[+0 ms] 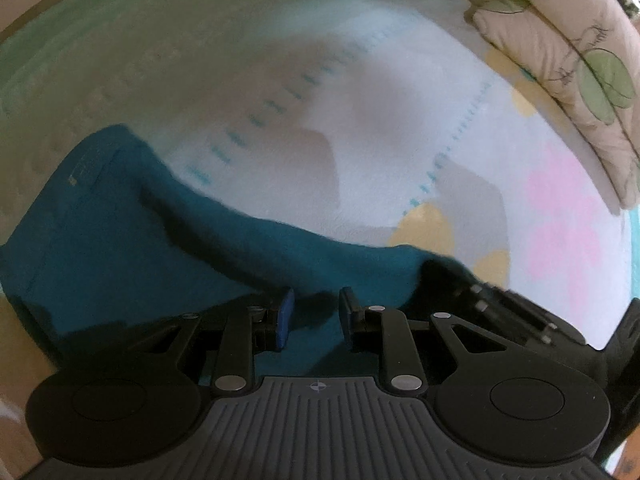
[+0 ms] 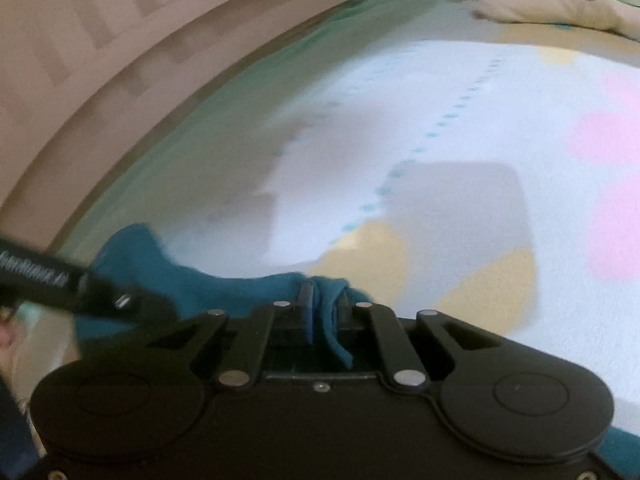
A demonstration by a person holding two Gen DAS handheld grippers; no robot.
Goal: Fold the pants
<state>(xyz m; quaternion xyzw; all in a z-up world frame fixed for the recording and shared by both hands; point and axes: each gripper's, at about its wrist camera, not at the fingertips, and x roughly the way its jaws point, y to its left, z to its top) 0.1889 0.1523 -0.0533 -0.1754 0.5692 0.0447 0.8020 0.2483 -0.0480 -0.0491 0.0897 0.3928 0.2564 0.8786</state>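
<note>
- Right gripper [image 2: 323, 308]: pinched on a fold of the teal pants [image 2: 192, 280], likely to carry the edge over.
- Left gripper [image 1: 316, 316]: jaws narrowly apart over the pants; grip unclear.
- Pants: lying on the bedspread [image 1: 360, 80], near edge.
- Pillow [image 1: 560, 60]: far corner.

No legible text or labels.

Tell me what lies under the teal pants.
The teal pants lie on a white blanket with dashed teal lines and yellow and pink shapes. The blanket's pattern beneath the fabric is covered, so nothing more can be told.
</note>
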